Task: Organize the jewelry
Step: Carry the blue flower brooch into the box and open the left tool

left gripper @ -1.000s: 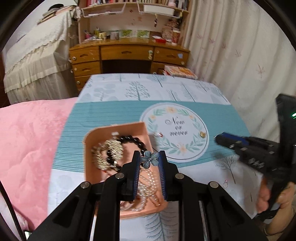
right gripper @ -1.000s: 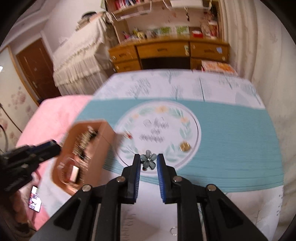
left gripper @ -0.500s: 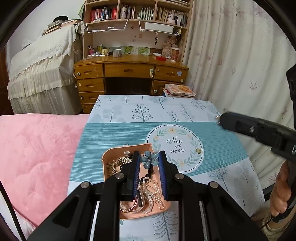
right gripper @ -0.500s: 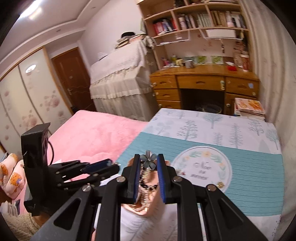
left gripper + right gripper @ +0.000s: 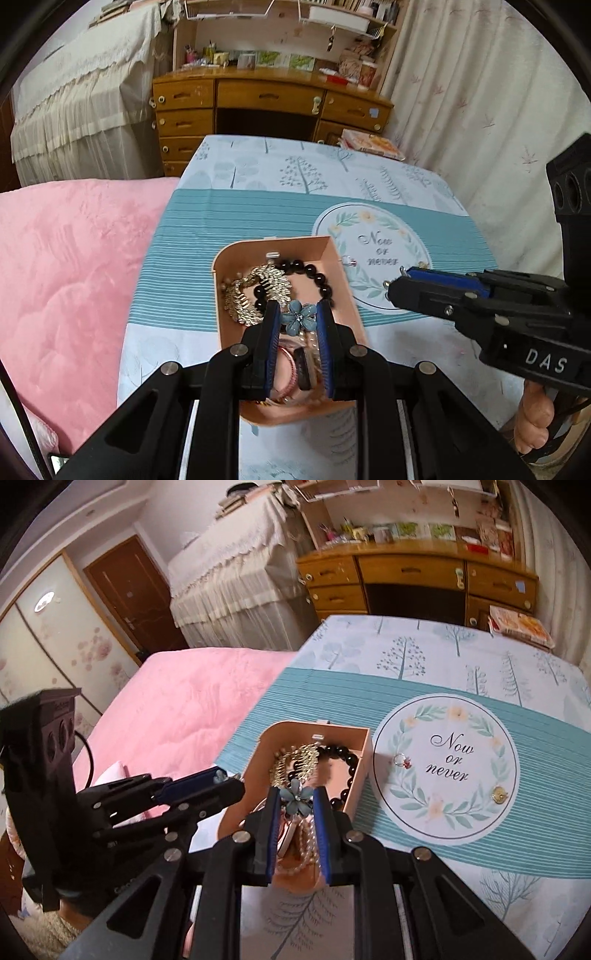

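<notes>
Both sets of jaws stand narrowly parted, each gripping a small blue flower ornament between its pads: the left gripper (image 5: 296,317) holds a blue flower piece (image 5: 297,316), the right gripper (image 5: 295,798) a second flower piece (image 5: 294,799). Each flower sits at the very tips, petals spread flat toward the camera, spanning pad to pad; no long axis is evident.

Largest item: the desk (image 5: 229,218), covered by a teal and white tree-print cloth with a round "Now or never" emblem (image 5: 447,771). A pink bedspread (image 5: 66,266) adjoins it on the left.

The peach tray (image 5: 219,266) lies left of the emblem, its long axis running near to far. Both jaws hang over its near half. Inside it: a black bead bracelet (image 5: 314,273) and gold leaf bracelet (image 5: 266,288) at the far end, pearl strands (image 5: 306,838) nearer.

On the emblem: a gold stud (image 5: 499,795) to the right, and a small ring with a red stone (image 5: 402,761) just right of the tray.
</notes>
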The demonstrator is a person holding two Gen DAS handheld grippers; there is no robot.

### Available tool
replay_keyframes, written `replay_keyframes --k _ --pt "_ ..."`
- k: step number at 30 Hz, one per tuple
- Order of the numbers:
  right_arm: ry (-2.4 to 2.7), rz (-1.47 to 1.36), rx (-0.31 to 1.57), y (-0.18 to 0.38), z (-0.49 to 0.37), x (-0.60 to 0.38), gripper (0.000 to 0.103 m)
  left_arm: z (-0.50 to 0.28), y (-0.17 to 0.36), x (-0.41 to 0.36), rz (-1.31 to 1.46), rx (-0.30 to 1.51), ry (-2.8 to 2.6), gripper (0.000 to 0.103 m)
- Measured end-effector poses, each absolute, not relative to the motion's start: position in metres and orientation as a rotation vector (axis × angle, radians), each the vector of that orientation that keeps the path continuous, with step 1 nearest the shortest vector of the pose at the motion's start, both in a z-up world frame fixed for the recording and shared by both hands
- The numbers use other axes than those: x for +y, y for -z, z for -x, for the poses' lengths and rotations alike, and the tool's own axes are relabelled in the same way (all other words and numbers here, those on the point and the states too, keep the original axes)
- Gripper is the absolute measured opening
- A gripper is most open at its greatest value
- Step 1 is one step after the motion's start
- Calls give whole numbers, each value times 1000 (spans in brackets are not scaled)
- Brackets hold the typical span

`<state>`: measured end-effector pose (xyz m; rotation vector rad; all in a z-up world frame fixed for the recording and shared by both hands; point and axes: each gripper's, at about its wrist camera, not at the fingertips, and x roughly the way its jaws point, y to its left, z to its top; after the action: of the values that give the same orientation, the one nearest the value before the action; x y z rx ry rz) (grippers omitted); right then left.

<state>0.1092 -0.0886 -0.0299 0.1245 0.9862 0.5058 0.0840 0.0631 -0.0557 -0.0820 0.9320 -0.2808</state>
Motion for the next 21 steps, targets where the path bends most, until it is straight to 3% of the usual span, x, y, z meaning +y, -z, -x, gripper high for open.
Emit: replay_keyframes --k 21 --pt "-448 -249 1100 62 -157 -83 25 -138 88 61 106 1014 281 17"
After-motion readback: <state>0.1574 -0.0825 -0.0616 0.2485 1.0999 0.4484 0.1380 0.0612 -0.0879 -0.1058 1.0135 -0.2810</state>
